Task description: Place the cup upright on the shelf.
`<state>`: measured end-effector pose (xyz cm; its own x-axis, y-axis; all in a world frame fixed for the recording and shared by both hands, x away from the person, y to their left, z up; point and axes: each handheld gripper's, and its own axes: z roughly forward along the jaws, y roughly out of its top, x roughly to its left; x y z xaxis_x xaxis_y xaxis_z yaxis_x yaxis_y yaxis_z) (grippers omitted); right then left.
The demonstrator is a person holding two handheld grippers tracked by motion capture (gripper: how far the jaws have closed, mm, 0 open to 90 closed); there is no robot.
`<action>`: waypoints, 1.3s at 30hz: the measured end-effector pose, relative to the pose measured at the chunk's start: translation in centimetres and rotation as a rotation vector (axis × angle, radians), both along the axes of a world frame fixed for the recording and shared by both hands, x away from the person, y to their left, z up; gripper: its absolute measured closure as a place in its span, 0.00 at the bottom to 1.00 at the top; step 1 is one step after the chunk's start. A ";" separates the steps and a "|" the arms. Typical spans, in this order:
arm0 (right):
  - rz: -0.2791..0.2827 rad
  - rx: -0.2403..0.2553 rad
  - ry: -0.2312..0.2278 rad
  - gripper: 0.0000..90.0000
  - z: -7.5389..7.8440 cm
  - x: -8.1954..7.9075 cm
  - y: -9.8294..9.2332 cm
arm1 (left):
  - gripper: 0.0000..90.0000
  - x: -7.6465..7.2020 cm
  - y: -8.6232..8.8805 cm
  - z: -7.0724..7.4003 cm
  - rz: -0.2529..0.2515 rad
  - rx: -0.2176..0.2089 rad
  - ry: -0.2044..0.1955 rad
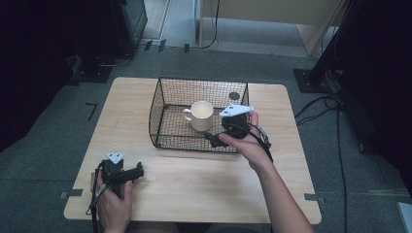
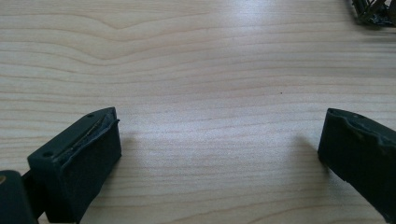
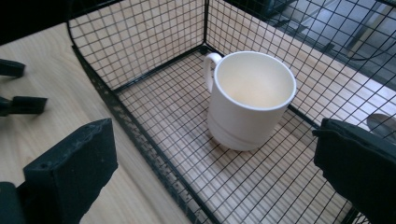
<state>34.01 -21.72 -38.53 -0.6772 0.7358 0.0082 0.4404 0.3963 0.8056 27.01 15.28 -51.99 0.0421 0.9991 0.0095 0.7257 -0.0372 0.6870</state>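
Right tongs poised over the basket's near wall, a mug standing inside.

The white mug (image 1: 201, 115) stands upright on the floor of the black wire basket (image 1: 167, 87) at the middle of the bench (image 1: 194, 179), its handle turned to the person's left; the right tongs (image 1: 212, 138), jaws spread wide and empty, sit at the basket's near right edge, with the mug just ahead of them and a little to the left (so the right hand is much the nearer). The left tongs (image 1: 138, 171) lie low at the bench's near left corner, well apart from the basket, also wide and empty. The right gripper view looks into the mug's empty bowl (image 3: 254, 84); the left gripper view gives bare wood grain and a basket corner (image 2: 371, 11).
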 end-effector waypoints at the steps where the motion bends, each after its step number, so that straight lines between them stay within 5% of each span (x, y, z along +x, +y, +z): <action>1: -0.001 -0.001 -0.002 0.00 0.0 -0.2 -0.1 | 0.00 0.0 0.0 0.0 0.000 0.000 0.000; 13: -0.014 0.017 -0.014 0.00 -0.1 -3.6 -1.6 | 0.00 0.0 0.0 0.0 0.000 0.000 0.000; 27: -0.073 0.051 0.004 0.00 -2.0 -6.0 -5.2 | 0.00 0.0 0.0 0.0 -0.001 0.000 0.001; 39: -0.141 0.029 0.025 0.00 -4.2 -7.6 -8.3 | 0.00 0.0 0.0 0.0 -0.001 0.000 0.001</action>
